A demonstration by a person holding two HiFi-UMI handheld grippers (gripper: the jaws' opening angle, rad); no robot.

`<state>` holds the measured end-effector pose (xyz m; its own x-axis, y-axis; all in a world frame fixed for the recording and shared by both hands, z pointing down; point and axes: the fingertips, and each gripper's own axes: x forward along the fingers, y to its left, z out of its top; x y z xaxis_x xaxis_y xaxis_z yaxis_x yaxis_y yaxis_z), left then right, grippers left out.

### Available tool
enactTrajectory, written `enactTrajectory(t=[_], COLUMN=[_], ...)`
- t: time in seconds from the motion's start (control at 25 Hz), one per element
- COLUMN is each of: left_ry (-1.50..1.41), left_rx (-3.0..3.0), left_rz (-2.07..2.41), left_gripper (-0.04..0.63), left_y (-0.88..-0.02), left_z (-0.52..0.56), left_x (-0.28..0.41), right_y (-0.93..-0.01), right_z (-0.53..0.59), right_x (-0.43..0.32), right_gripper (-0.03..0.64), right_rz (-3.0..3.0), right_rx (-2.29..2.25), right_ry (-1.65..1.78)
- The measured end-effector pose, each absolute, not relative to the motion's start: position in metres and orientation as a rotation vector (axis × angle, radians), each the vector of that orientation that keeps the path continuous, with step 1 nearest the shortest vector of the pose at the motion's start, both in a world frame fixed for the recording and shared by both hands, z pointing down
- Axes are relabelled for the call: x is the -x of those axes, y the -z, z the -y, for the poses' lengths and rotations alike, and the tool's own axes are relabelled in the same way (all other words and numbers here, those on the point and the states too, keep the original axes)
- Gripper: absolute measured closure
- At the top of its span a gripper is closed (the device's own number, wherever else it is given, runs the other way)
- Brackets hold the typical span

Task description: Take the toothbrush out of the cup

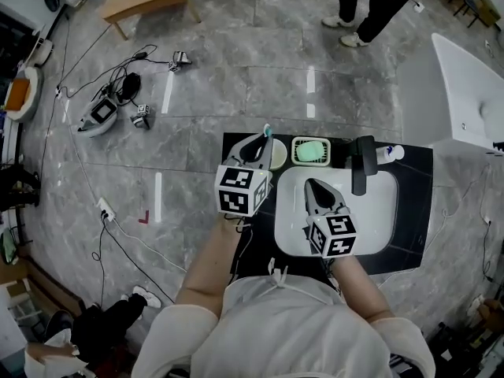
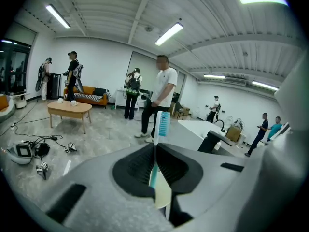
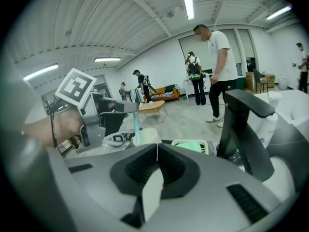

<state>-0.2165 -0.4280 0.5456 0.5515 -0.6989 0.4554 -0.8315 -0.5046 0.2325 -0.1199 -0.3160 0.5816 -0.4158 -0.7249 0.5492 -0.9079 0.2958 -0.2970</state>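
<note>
My left gripper is shut on the toothbrush, with the blue bristles standing up above the jaws and the teal handle running down between them. In the head view the left gripper hangs over the pale cup, and the toothbrush head pokes out beyond its tips. In the right gripper view the handle runs from the left gripper down into the cup. Over the white sink, my right gripper is shut with nothing between its jaws.
A green soap dish, a black faucet and a small white bottle stand behind the sink on the black counter. A person stands on the floor beyond. Cables and devices lie at the left.
</note>
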Motion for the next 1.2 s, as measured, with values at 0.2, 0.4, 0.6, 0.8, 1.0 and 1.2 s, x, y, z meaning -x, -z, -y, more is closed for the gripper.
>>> enactTrajectory(t=[0.2, 0.4, 0.6, 0.8, 1.0, 1.2], left_ry=[-0.290, -0.237, -0.194, -0.158, -0.159, -0.190], left_rx=[-2.416, -2.488, -2.517, -2.493, -2.434, -2.406], left_rz=[1.277, 1.315, 1.323, 1.320, 1.309, 1.268], left_gripper=[0.565, 0.565, 0.565, 0.565, 0.565, 0.565], left_y=[-0.492, -0.449, -0.428, -0.428, -0.449, -0.470], left_z=[0.407, 0.378, 0.340, 0.301, 0.268, 0.247], left_x=[0.217, 0.211, 0.202, 0.196, 0.188, 0.174], right_y=[-0.557, -0.539, -0.524, -0.517, -0.513, -0.508], right_z=[0.310, 0.298, 0.281, 0.265, 0.252, 0.241], right_x=[0.121, 0.117, 0.108, 0.090, 0.076, 0.077], right_gripper=[0.589, 0.589, 0.589, 0.589, 0.589, 0.589], right_rz=[2.313, 2.357, 2.391, 2.401, 2.402, 2.433], right_rx=[-1.468, -1.453, -1.449, -1.463, -1.465, -1.425], right_ry=[-0.785, -0.755, -0.729, -0.691, -0.673, -0.643])
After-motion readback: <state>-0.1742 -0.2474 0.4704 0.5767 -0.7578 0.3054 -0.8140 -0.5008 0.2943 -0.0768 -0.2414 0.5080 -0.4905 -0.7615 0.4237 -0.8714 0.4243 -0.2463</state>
